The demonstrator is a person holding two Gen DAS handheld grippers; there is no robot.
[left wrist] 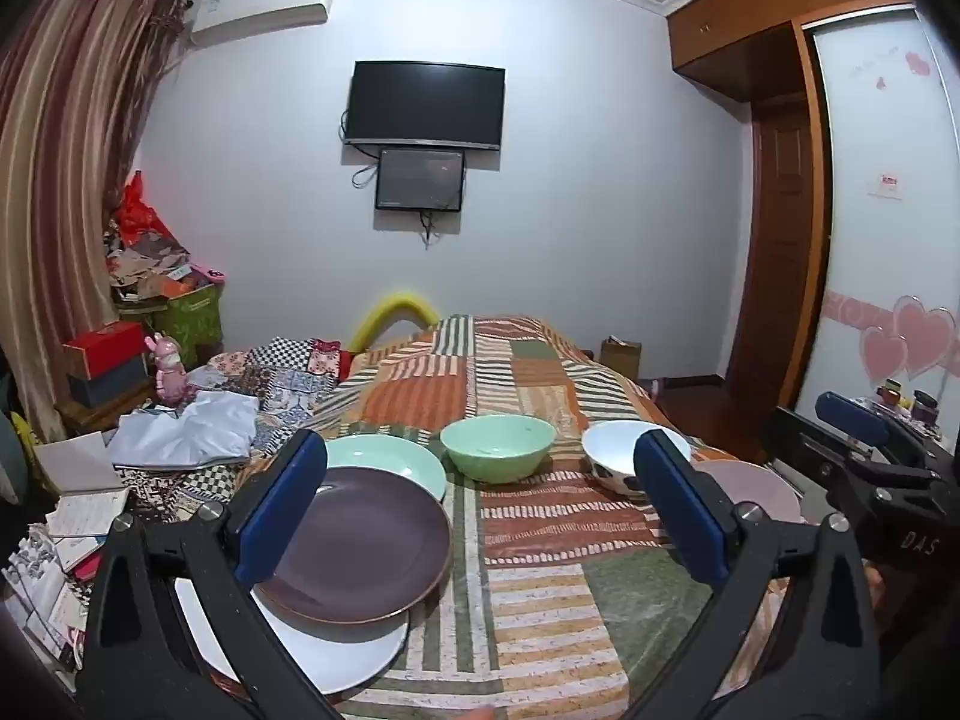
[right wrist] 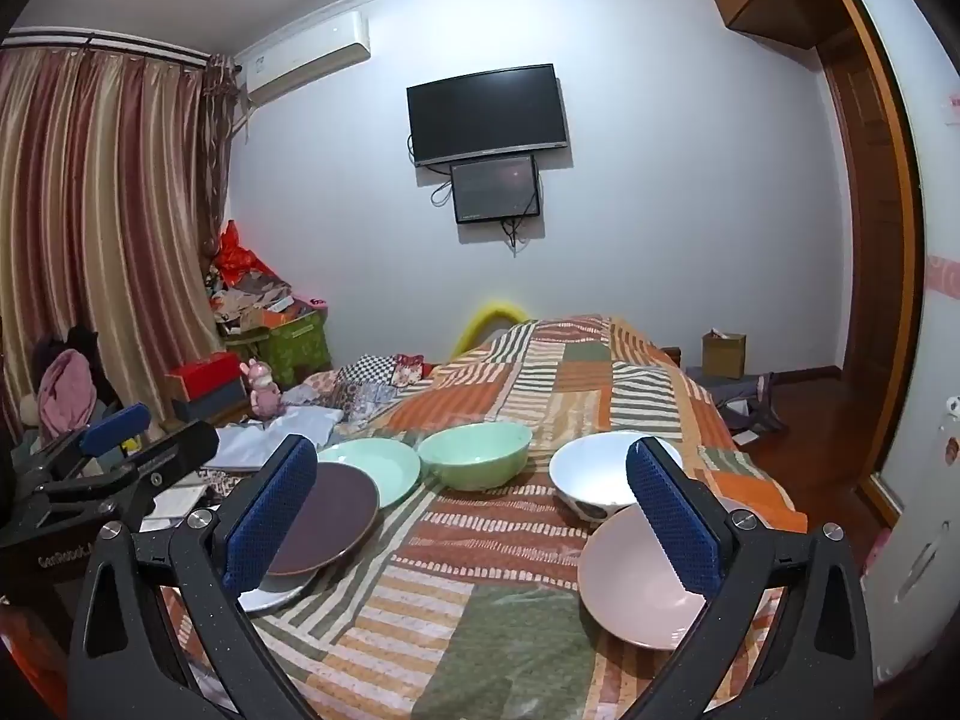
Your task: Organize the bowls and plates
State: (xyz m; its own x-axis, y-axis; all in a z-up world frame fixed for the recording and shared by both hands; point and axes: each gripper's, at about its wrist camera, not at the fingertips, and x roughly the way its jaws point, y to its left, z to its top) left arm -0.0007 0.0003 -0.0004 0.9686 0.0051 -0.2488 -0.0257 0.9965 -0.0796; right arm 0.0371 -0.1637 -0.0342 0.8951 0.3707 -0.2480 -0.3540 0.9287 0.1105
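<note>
A: Item one, the bed [left wrist: 540, 540], patchwork cover. What lies on it?

B: Left wrist view. Purple plate [left wrist: 360, 546] at 7 o'clock, resting on a white plate [left wrist: 354, 654] and overlapping its far edge. Pale green plate [left wrist: 390, 462] just beyond, partly under the purple rim. Green bowl [left wrist: 498, 447] at centre, upright. White bowl [left wrist: 618, 450] at 3 o'clock of it, apart, dark pattern on its side. Pink plate [left wrist: 756, 486] at 4 o'clock, near the white bowl; whether they touch, cannot tell.

A: Left gripper [left wrist: 480, 516]?

B: Fingers [left wrist: 282, 504] spread fully wide, nothing between them, held above the bed.

A: Right gripper [right wrist: 474, 522]?

B: Same: blue fingers [right wrist: 672, 522] fully apart, empty. In its view the pink plate sits at 5 o'clock, its far rim by the white bowl.

A: Surroundings?

B: Television [left wrist: 423, 105] on the far wall at 12 o'clock, smaller screen [left wrist: 420, 179] beneath. Striped curtain [left wrist: 66, 180] at 9 o'clock. Wardrobe [left wrist: 780, 180] at 3 o'clock.
</note>
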